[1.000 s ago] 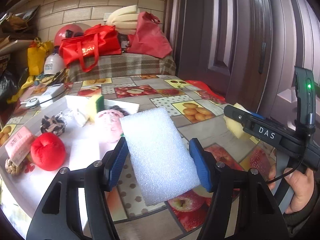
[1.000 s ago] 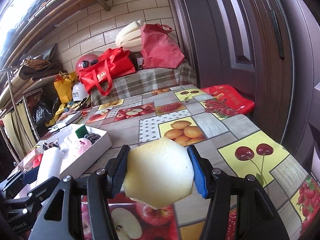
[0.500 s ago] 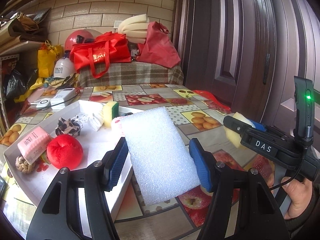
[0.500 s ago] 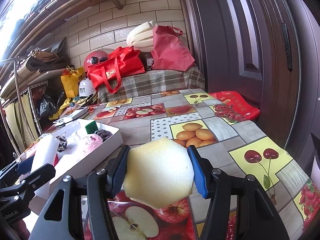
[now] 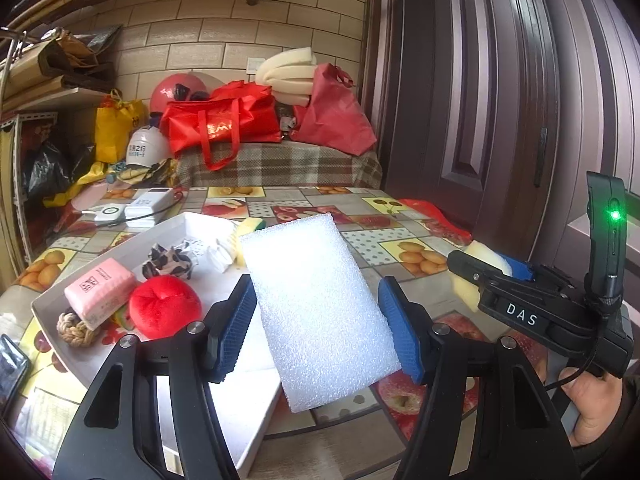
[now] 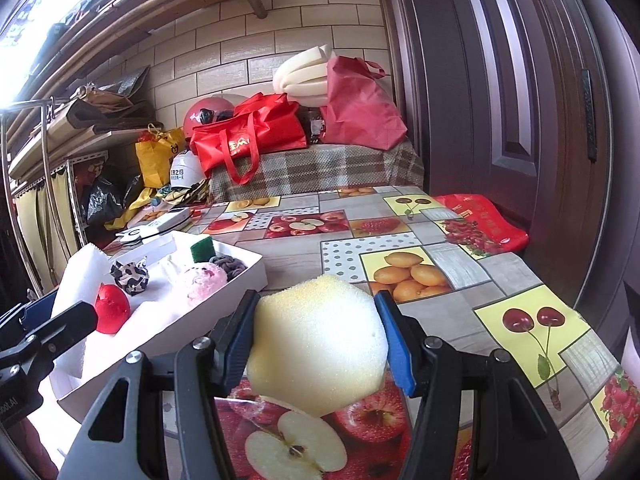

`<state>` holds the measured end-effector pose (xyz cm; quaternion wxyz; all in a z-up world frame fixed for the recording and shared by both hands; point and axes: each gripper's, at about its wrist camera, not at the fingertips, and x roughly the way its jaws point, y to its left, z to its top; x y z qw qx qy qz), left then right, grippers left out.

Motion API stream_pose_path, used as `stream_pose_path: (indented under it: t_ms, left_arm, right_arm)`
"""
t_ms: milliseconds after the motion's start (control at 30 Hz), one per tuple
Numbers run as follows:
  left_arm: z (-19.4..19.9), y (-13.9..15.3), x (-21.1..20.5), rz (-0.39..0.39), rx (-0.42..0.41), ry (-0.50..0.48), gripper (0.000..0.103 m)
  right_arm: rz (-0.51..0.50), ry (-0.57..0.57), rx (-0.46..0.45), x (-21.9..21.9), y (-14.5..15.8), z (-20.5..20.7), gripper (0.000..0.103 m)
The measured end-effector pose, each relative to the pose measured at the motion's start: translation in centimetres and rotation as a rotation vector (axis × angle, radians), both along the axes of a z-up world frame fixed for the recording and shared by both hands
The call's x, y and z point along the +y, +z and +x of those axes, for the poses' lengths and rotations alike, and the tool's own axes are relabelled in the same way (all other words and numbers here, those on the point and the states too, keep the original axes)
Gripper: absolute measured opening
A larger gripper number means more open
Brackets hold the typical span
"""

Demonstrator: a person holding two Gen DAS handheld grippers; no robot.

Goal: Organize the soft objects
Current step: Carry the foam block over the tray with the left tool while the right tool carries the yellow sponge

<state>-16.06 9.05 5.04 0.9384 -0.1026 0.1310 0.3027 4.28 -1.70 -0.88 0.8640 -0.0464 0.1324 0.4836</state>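
Left gripper (image 5: 318, 326): blue pads pinch a white foam sheet (image 5: 316, 308) by its long edges; the sheet is tilted, its lower corner hanging above the near rim of the white tray (image 5: 52, 300), and it hides the tray's middle.

Right gripper (image 6: 316, 338): blue pads pinch a pale yellow hexagonal sponge (image 6: 318, 340), held above the fruit-print tablecloth (image 6: 440, 264) near the table's front edge. In the left wrist view this gripper is seen side-on, the sponge mostly hidden behind its black finger; the hand on its grip is cut off at the frame edge.

Tray, left part of the table, contents: red plush apple (image 5: 164, 306), pink tissue pack (image 5: 100, 288), rope knot (image 5: 76, 326) partly under the pack, black-and-white spotted scrunchie (image 5: 170, 260), yellow-green scouring sponge (image 5: 250, 232) partly hidden, pink plush ball (image 6: 204, 282), grey knitted item (image 6: 228, 264) hard to make out.

Table's far left corner: white power bank (image 5: 152, 200) with cable.
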Motion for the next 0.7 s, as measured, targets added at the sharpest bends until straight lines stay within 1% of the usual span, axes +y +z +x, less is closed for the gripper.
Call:
stream_pose_path:
  t_ms: [400,700]
  left_arm:
    - [-2.6,-0.1,2.0,-0.011,-0.028,0.084,0.063]
    - [-4.0,-0.2,3.0,-0.024,-0.048,0.122,0.063]
  right_arm:
    - [-0.003,0.032,-0.037,1.1,0.1,-2.0,0.058]
    - [-0.008,0.053,-0.036,2.0,0.1,-2.8,0.058]
